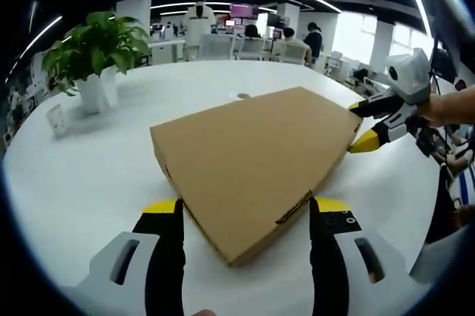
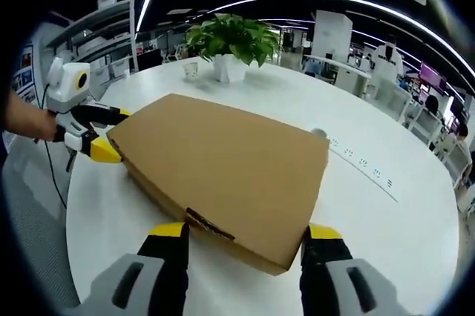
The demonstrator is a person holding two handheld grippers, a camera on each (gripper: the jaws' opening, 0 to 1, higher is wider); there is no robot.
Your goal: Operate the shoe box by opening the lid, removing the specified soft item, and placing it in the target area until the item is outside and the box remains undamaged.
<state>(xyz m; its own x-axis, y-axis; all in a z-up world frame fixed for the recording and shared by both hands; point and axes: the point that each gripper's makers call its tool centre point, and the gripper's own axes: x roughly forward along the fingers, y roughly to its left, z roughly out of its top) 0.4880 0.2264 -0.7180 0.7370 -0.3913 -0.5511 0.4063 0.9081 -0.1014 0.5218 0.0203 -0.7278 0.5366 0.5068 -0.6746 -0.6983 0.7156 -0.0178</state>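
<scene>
closed shoe box [image 1: 256, 160] flat on white tabletop [image 1: 89, 182], one end between spread left tongs [image 1: 245, 216], other end between spread right tongs [image 2: 245, 238], neither gripping; uneven prying at the lid could tear the cardboard.

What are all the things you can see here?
Shoe box: one, brown cardboard, lid shut, middle of the table.
Table: one, white, round.
Plant: one, green, white pot, far side of the table.
Small card stand: one, white, near the plant.
People: several, at desks in the background.
Left tool: jaws open, either side of a box corner.
Right tool: jaws open, either side of another corner.
</scene>
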